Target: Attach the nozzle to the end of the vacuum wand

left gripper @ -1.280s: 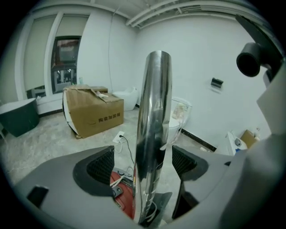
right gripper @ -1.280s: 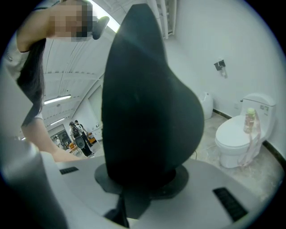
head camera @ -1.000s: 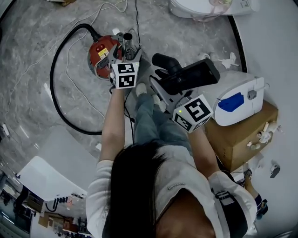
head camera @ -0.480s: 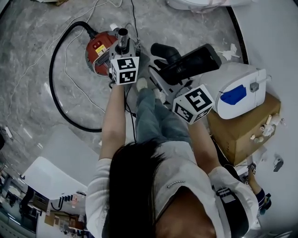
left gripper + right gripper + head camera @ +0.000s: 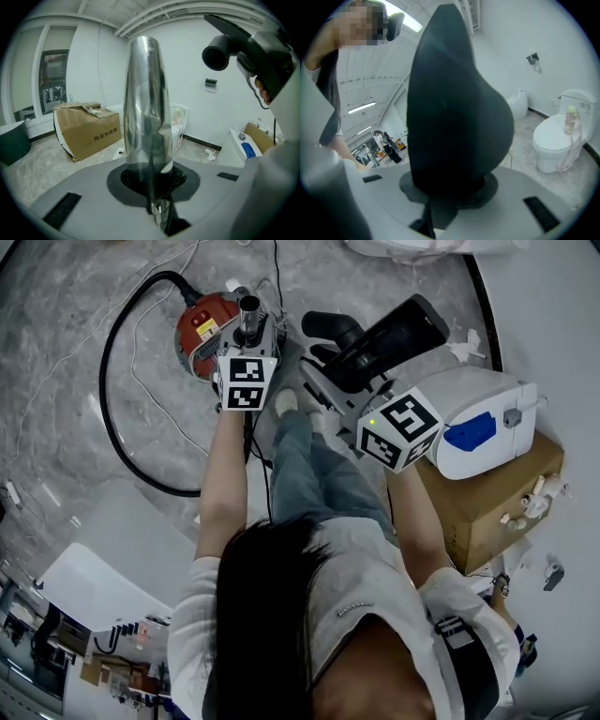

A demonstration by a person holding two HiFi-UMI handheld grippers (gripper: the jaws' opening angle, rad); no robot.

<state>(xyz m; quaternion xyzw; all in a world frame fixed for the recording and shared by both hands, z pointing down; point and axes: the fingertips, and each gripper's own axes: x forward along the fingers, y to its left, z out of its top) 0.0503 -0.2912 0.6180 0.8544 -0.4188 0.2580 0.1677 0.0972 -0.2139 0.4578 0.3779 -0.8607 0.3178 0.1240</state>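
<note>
Floor (image 5: 66, 371): left hand-held gripper (image 5: 248, 338) just clenched one wand (image 5: 145, 103); right hand-held gripper (image 5: 354, 397), one nozzle (image 5: 386, 338).

L hand-held gripper (image 5: 247, 337) just closed on wand (image 5: 145, 108), R hand-held gripper (image 5: 350, 397) grips nozzle (image 5: 450, 117).

The right gripper (image 5: 451, 199) grips a bulky black nozzle (image 5: 454, 117); a white toilet (image 5: 555, 147) stands right, perhaps a bottle (image 5: 569, 119) on it.
</note>
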